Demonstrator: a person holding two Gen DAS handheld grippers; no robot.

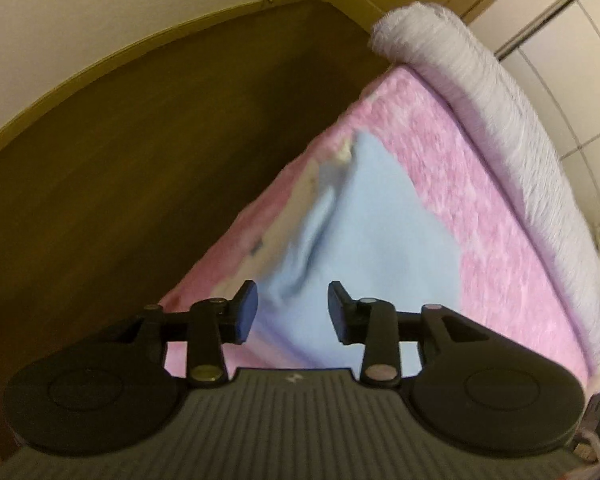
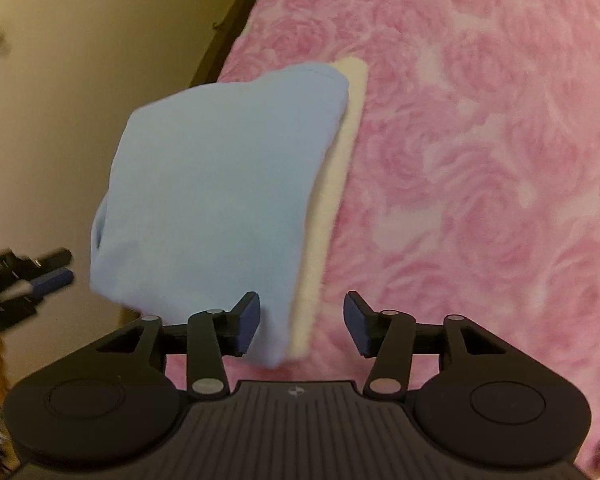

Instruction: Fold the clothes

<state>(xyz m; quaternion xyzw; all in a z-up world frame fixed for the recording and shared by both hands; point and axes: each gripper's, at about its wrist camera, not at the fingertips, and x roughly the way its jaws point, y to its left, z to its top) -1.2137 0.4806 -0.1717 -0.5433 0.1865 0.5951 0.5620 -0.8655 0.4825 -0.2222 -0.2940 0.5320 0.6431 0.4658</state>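
Both the left claw and right claw gape empty above the blue garment.

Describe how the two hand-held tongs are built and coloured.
Both the left tongs and right tongs are matte black: two round side discs, hinged link arms with silver pivot pins, dark blue pads, and a ribbed grey body bearing a small white logo. No sleeves or cables show.

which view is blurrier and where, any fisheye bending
Left wrist view: the folded light-blue cloth and pink floral blanket are smeared, and the wall's baseboard bows. Right wrist view: sharper on the blanket; blur at the cloth's lower edge and the left gripper.
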